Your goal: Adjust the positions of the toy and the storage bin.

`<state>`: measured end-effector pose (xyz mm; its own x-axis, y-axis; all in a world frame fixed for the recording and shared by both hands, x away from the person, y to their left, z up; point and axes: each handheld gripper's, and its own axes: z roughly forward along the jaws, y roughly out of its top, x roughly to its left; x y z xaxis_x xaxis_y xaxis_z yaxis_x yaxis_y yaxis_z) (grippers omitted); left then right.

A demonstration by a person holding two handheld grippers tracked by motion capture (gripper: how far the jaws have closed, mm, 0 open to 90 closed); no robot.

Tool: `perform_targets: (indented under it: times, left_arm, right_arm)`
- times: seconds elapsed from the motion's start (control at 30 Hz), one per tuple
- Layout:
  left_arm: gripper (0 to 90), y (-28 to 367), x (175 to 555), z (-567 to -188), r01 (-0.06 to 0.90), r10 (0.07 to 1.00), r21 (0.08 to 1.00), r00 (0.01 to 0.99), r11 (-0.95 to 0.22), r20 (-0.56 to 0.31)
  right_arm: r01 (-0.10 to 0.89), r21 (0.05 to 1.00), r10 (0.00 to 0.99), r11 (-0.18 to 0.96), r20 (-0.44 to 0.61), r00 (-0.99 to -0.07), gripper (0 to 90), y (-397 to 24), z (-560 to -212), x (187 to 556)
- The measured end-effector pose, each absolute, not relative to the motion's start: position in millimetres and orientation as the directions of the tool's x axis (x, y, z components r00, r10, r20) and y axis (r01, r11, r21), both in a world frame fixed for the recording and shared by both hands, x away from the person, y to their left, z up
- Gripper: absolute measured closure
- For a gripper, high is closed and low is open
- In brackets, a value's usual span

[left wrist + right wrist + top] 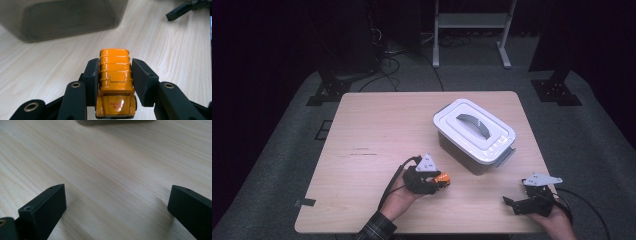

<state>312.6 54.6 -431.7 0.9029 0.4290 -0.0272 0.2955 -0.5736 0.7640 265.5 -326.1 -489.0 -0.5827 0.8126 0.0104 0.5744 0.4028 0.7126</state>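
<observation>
Left gripper (115, 82): jaws pinching toy bus (115, 82) by its two sides, held above table (372, 135).
Toy bus: orange, roof up, "SCHOOL BUS" lettering on near end, just short of box (474, 136).
Box: grey, white lid shut, handle on top.
Right gripper (117, 207): jaws spread wide, nothing between, low over bare tabletop.

A rectangular table with a pale wood-grain top (377, 130) stands on grey carpet (277, 150). Toward two o'clock of its centre sits a grey plastic storage box with a white handled lid (474, 135).
</observation>
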Motion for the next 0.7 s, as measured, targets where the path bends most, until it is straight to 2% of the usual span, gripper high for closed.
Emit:
perform_targets:
  times: [0.33, 0.7]
  left_arm:
    - [58.7, 93.1, 318.0, -423.9, 0.331, 0.5, 0.776, 0.866, -0.537, -0.023]
    - [58.7, 151.2, 328.0, -421.9, 0.386, 0.619, 0.779, 0.786, -0.495, 0.003]
  right_arm:
    - [0.574, 0.713, 0.812, 0.403, 0.01, -0.583, 0.9, -326.1, -489.0, 265.5]
    - [0.575, 0.713, 0.813, 0.402, 0.011, -0.582, 0.9, -326.0, -489.0, 265.5]
